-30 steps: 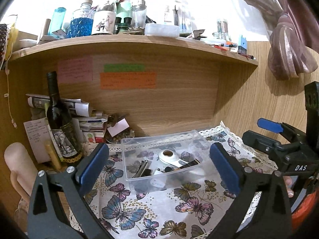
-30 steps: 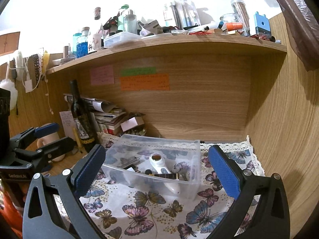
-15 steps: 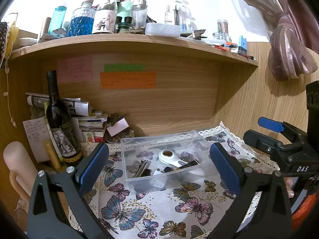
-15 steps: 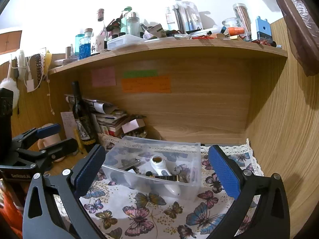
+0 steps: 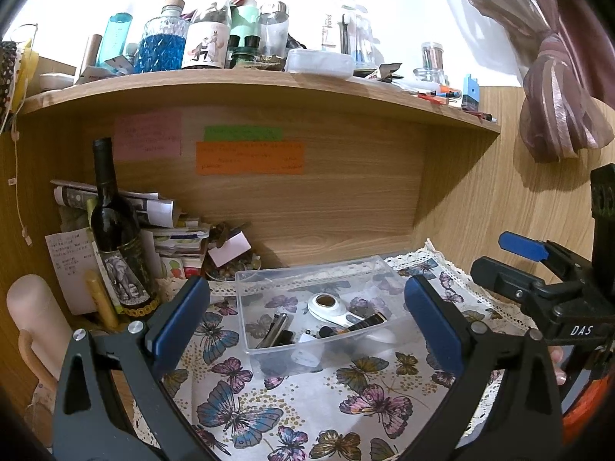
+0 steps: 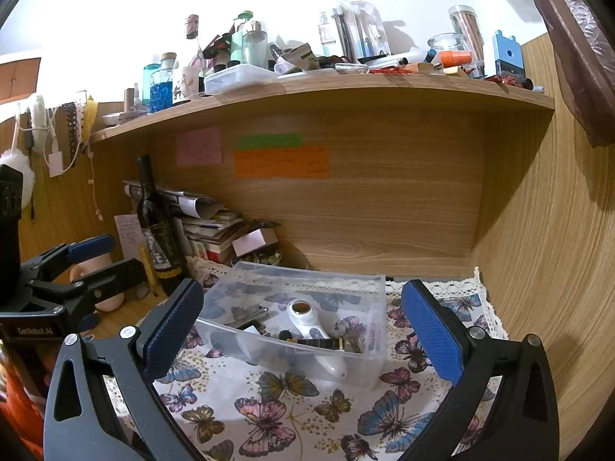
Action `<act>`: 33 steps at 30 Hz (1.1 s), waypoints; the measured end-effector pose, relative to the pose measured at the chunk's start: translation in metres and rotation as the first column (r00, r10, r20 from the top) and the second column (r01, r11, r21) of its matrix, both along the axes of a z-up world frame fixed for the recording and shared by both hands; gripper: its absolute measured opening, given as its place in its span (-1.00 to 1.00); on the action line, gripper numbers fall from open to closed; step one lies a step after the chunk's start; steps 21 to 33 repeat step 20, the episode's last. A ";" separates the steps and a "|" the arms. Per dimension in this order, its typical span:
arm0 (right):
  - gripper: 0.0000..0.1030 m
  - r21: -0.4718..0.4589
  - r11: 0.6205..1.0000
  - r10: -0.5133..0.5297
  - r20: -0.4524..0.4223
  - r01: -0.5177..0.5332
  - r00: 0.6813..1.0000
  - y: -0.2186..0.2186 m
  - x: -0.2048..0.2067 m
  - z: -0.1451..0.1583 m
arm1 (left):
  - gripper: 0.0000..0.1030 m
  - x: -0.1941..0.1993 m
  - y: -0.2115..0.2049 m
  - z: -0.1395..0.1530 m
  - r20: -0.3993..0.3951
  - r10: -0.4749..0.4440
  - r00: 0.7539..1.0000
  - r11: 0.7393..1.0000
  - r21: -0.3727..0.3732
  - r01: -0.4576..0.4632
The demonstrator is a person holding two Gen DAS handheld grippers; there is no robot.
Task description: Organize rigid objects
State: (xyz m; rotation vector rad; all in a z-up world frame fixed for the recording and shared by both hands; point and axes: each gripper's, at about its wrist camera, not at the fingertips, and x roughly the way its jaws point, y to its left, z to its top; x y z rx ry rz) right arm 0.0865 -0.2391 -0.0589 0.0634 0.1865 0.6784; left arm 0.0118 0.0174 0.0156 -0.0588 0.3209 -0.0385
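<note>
A clear plastic bin (image 5: 269,347) (image 6: 378,299) sits on a butterfly-print cloth (image 5: 300,407) (image 6: 292,403). Inside lie a white handheld device with a round gold-ringed head (image 5: 330,305) (image 6: 307,319), a black pen-like stick (image 5: 361,324) (image 6: 319,342), a metal clip (image 5: 275,328) (image 6: 250,317) and other small items. My left gripper (image 5: 307,315) is open, held in front of the bin with nothing between its blue pads. My right gripper (image 6: 303,322) is open too, also short of the bin. Each gripper shows at the edge of the other's view.
A dark wine bottle (image 5: 115,238) (image 6: 157,230) stands at the left beside stacked papers and books (image 5: 169,230). A cream mug-like object (image 5: 34,326) stands at far left. The shelf above (image 5: 269,80) is crowded with bottles and jars. Wooden walls close the back and right.
Both views have shifted only slightly; the grippers stay open and in front of the bin. Nothing was picked up or released.
</note>
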 end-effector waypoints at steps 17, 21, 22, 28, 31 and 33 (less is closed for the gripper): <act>1.00 -0.007 1.000 0.007 0.003 -0.007 1.000 0.002 0.002 0.000 | 0.99 0.006 -0.002 -0.004 -0.020 -0.039 0.999 0.999 -0.007 0.039; 1.00 -0.008 1.000 0.005 -0.002 -0.005 1.000 0.002 0.004 -0.001 | 0.99 0.006 -0.002 -0.004 -0.022 -0.039 0.999 0.999 -0.007 0.039; 1.00 -0.008 1.000 0.005 -0.002 -0.005 1.000 0.002 0.004 -0.001 | 0.99 0.006 -0.002 -0.004 -0.022 -0.039 0.999 0.999 -0.007 0.039; 1.00 -0.008 1.000 0.005 -0.002 -0.005 1.000 0.002 0.004 -0.001 | 0.99 0.006 -0.002 -0.004 -0.022 -0.039 0.999 0.999 -0.007 0.039; 1.00 -0.008 1.000 0.005 -0.002 -0.005 1.000 0.002 0.004 -0.001 | 0.99 0.006 -0.002 -0.004 -0.022 -0.039 0.999 0.999 -0.007 0.039; 1.00 -0.008 1.000 0.005 -0.002 -0.005 1.000 0.002 0.004 -0.001 | 0.99 0.006 -0.002 -0.004 -0.022 -0.039 0.999 0.999 -0.007 0.039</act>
